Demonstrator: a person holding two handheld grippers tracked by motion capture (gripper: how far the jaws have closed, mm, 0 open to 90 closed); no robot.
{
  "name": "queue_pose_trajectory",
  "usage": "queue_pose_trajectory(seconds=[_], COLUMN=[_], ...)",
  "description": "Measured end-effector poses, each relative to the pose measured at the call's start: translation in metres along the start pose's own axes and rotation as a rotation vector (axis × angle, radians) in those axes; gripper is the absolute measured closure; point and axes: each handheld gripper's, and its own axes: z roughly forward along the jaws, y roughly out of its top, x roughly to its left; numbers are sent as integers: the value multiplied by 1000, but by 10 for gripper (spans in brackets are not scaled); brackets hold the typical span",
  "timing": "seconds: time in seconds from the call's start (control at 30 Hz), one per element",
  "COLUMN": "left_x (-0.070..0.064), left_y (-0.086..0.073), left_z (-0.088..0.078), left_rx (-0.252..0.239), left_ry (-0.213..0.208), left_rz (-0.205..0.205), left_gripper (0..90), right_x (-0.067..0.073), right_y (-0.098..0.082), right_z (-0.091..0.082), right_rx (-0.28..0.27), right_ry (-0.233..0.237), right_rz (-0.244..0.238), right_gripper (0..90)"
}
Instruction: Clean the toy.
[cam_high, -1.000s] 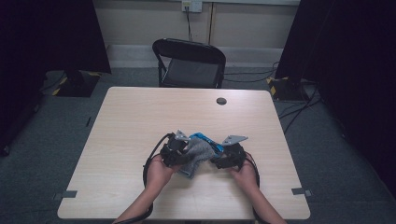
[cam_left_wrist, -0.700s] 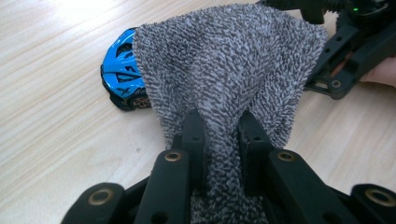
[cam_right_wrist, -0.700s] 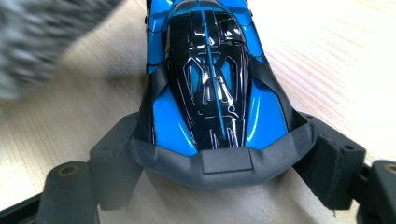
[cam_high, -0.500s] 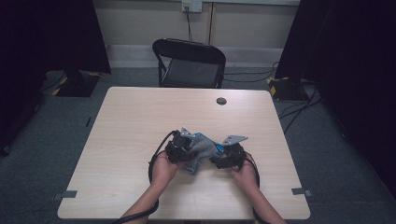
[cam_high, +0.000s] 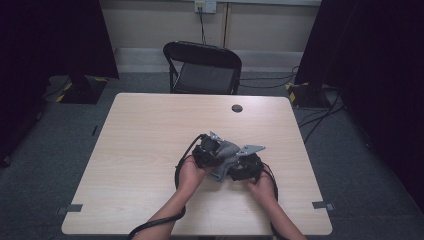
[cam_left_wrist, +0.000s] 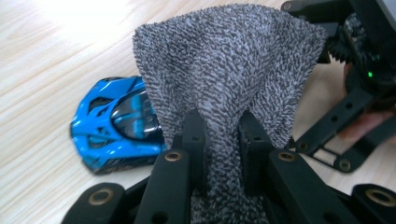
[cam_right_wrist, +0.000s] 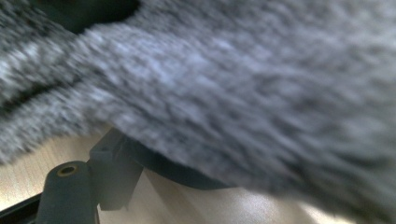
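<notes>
A grey terry cloth (cam_left_wrist: 229, 60) is pinched between the jaws of my left gripper (cam_left_wrist: 223, 121), which is shut on it and lifts it into a fan. Beside the cloth, a small blue toy car (cam_left_wrist: 116, 121) sits on the wooden table (cam_high: 150, 130). In the high view the left gripper (cam_high: 216, 151) and right gripper (cam_high: 236, 168) are close together right of the table's middle, with the cloth (cam_high: 226, 154) bunched between them. In the right gripper view the blurred cloth (cam_right_wrist: 243, 84) drapes over the jaws. One finger (cam_right_wrist: 112, 163) shows beneath it, so its grip is hidden.
A black folding chair (cam_high: 202, 65) stands behind the table's far edge. A small round black disc (cam_high: 237, 108) lies near the far right of the tabletop. Cables trail from both grippers toward the near edge. Dark curtains flank the room.
My left hand has moved right and a little away, toward the right gripper, carrying the cloth. The blue car that showed between the grippers is now covered in the high view.
</notes>
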Motion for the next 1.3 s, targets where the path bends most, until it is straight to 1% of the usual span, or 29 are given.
queue_pose_trajectory(seconds=[0.03, 0.07, 0.13, 0.23, 0.37, 0.4, 0.43, 0.47, 0.5, 0.6, 0.63, 0.7, 0.83, 0.9, 0.97, 1.07, 1.13, 1.2, 1.3], left_x=[-3, -3, -5, -7, -8, -9, -12, -12, -13, -14, -15, -15, -12, -13, -14, -12, -10, -4, 0], left_y=[2, 2, 4, 4, 3, 3, 5, 5, 6, 6, 5, 5, 6, 6, 8, 9, 10, 12, 12], left_z=[4, 4, 10, 15, 18, 19, 20, 20, 20, 21, 21, 21, 21, 21, 21, 20, 19, 17, 16], left_rx=[8, 8, 15, 19, 24, 30, 41, 41, 52, 53, 56, 53, 56, 62, 70, 70, 71, 81, 82], left_ry=[7, 7, 6, 9, 16, 24, 39, 39, 44, 47, 54, 54, 43, 44, 51, 56, 64, 76, 80], left_rz=[13, 13, 2, 10, 12, 23, 41, 41, 45, 44, 54, 55, 37, 38, 49, 42, 40, 35, 25], left_gripper=[767, 767, 767, 766, 766, 766, 766, 766, 766, 765, 765, 765, 766, 767, 767, 767, 767, 767, 767], right_x=[0, 0, 0, 0, 0, 0, 0, 0, 0, 0, 0, 0, 0, 0, 0, 0, 0, 0, 0], right_y=[0, 0, 0, 0, 0, 0, 0, 0, 0, 0, 0, 0, 0, 0, 0, 0, 0, 0, 0], right_z=[0, 0, 0, 0, 0, 0, 0, 0, 0, 0, 0, 0, 0, 0, 0, 0, 0, 0, 0], right_rx=[0, -1, -1, 0, 0, 0, 0, 0, -1, -1, -1, -1, -1, -1, -1, -2, -2, -2, -2], right_ry=[0, 0, 0, 0, 0, 0, 1, 1, 1, 1, 1, 2, 2, 2, 4, 3, 3, 4, 4], right_rz=[0, 1, 1, 2, 3, 3, 3, 3, 2, 2, 1, 1, 1, 1, 1, 3, 2, 0, 1], right_gripper=[229, 229, 229, 229, 229, 229, 229, 229, 230, 230, 231, 231, 232, 233, 234, 236, 236, 237, 238])
